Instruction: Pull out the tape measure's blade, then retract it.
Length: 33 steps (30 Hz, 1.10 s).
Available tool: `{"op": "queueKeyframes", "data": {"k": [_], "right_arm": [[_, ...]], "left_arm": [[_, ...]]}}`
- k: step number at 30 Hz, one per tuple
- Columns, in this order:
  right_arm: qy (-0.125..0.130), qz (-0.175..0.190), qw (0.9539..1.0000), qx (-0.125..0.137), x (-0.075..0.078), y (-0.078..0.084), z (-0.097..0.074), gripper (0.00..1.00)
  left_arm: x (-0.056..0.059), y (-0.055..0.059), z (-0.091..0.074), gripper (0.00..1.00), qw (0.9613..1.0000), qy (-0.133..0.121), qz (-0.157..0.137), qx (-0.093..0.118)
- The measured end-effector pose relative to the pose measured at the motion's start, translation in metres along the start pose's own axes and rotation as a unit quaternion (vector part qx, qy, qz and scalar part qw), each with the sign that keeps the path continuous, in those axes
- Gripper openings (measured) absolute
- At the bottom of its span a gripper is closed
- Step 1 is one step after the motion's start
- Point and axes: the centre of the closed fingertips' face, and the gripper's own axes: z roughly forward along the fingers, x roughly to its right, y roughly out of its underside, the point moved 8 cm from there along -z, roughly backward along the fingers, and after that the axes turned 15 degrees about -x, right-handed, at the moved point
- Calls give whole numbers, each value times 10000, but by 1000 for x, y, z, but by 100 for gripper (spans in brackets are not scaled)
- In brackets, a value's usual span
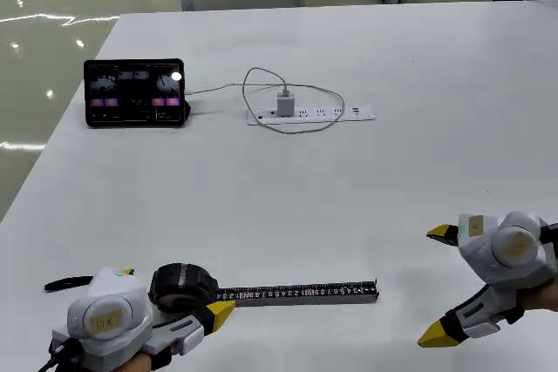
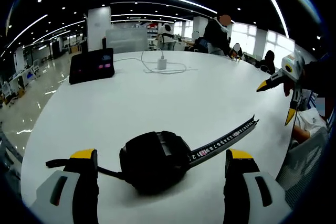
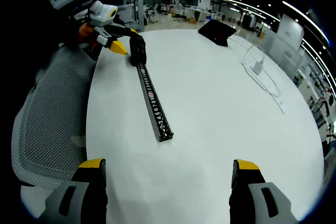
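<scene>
- White worktop [image 1: 349, 198]: carries the item.
- Tape measure [image 1: 183, 285]: case lies at the near left, blade [image 1: 301, 293] drawn out flat across the worktop.
- Left claw [image 2: 161, 156]: wide, either side of the case, not gripping.
- Right claw [image 3: 169, 164]: wide, empty, apart from the blade tip.

Near edge of table [image 1: 366, 198]: tape measure case [image 1: 183, 285] between the left gripper's [image 1: 174, 292] jaws. Its blade [image 1: 305, 292] runs right, flat on the table, tip apart from the right gripper [image 1: 437, 283]. Farther back: tablet [image 1: 134, 91] left, power strip [image 1: 309, 114] right of it (charger [image 1: 285, 104] on top).
</scene>
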Motion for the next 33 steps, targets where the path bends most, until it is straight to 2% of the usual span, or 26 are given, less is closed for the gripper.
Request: {"op": "queueKeyframes", "data": {"k": [1,3,5,11,15,17,21,23,27,28,29,30,31,33], "right_arm": [[-17,-66,10000,-35,1,-3,2,99],[-13,-160,9998,-83,3,-6,5,99],[-15,-264,9996,-125,5,-12,8,99],[-49,-447,9988,-195,11,-26,19,99],[-48,-648,9977,-212,11,-32,28,99],[-81,-725,9968,-315,11,-33,34,99],[-101,-811,9960,-365,10,-36,42,93],[-197,-845,9955,-378,9,-37,44,91],[-235,-1006,9936,-460,11,-36,51,79],[-258,-1007,9934,-485,11,-36,51,77],[-266,-1034,9929,-518,11,-36,51,75],[-257,-1057,9927,-523,11,-36,51,72],[-265,-1078,9924,-532,11,-37,52,69],[-312,-1062,9924,-543,11,-37,52,63]], "left_arm": [[-1,0,0,99,9999,-108,116,-14],[-1,-2,0,99,9998,-167,124,46],[-3,-4,-1,99,9996,-232,60,132],[-7,-5,2,99,9994,-222,-196,160],[-4,-2,6,99,9994,-305,-55,141],[-3,-1,6,99,9994,-293,-21,165],[-4,2,6,99,9993,-292,-95,191],[-5,4,7,99,9992,-343,-73,178],[-6,4,5,99,9989,-359,-64,304],[-6,5,6,99,9990,-359,-25,274],[-6,8,7,99,9988,-418,253,66],[-4,9,7,99,9987,-342,382,34],[-2,8,7,99,9989,-312,319,167],[0,8,8,99,9991,-240,302,178]]}}
